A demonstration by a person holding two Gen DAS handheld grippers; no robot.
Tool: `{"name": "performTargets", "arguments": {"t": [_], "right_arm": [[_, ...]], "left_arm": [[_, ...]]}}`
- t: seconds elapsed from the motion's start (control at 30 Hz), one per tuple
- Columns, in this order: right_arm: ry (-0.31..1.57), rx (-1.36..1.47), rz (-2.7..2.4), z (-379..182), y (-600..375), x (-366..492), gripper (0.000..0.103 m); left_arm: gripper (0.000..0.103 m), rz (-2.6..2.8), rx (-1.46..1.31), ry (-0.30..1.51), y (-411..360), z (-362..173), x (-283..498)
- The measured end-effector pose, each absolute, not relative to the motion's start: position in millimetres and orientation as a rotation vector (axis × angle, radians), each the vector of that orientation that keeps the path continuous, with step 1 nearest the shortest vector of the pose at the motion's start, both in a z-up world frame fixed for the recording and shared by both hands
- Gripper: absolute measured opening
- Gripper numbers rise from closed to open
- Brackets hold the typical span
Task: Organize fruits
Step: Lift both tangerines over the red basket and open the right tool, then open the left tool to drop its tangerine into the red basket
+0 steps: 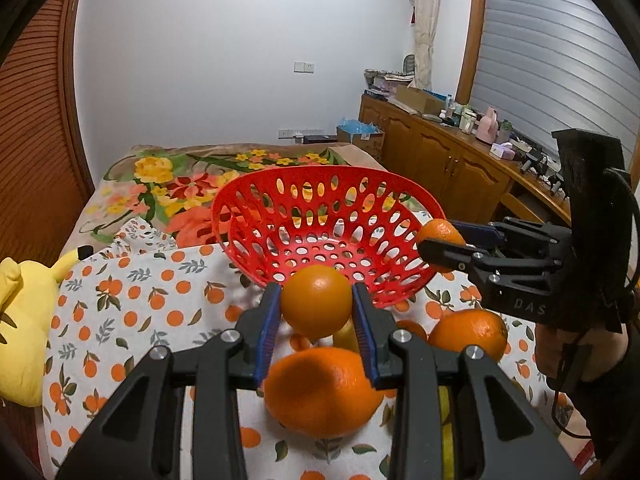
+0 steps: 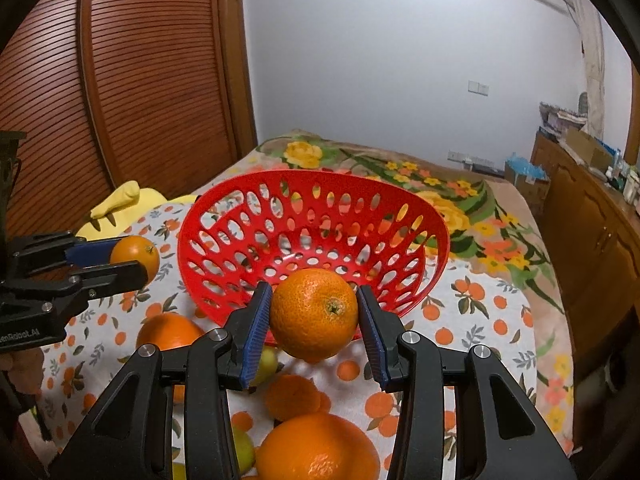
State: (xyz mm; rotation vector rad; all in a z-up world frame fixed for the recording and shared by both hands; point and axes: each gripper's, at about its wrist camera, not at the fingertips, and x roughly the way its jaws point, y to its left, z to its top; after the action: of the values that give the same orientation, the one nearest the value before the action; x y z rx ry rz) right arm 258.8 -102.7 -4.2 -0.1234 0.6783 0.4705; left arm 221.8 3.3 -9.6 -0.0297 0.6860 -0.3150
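A red perforated basket point(image 1: 256, 200) point(image 2: 312, 174) sits empty on an orange-print cloth point(image 1: 132, 312). My left gripper point(image 1: 316, 292) is shut on a smooth orange point(image 1: 316, 304), held just in front of the basket's near rim. My right gripper point(image 2: 314, 290) is shut on another orange point(image 2: 314, 316), stem end facing the camera, also at the near rim. Each wrist view shows the other gripper beside the basket: the right gripper point(image 1: 436, 236) at its right, the left gripper point(image 2: 132, 258) at its left. Loose oranges point(image 1: 320, 392) point(image 1: 468, 332) point(image 2: 170, 330) lie on the cloth below.
A yellow-green fruit point(image 2: 268, 360) lies partly hidden under the fingers. A yellow plush toy point(image 1: 24, 320) rests at the cloth's left edge. A floral blanket point(image 1: 180, 184) covers the bed behind. A cluttered wooden cabinet point(image 1: 440, 148) runs along the right.
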Motion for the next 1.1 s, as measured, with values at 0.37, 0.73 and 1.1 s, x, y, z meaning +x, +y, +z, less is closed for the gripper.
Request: {"name": "performTargets", "arguments": {"t": [0.37,0.73,1.1], "right_arm": [[0.679,-0.1,0.47,-3.1,-110.4,264.1,0.045],[0.628,-0.094,0.472,12.3,-115.0,262.6,0.051],[0.615,-0.078,0.452,15.6,-127.7,251.9,0.052]], "left_arm": [[0.034,-0.32,-0.015,0.712,-9.4,-18.0,246.9],[0.034,-0.318,-0.005,0.726,-16.5,-24.3,262.5],[0.035,-0.318,0.004,0.754,-23.0,-34.4,273.7]]}}
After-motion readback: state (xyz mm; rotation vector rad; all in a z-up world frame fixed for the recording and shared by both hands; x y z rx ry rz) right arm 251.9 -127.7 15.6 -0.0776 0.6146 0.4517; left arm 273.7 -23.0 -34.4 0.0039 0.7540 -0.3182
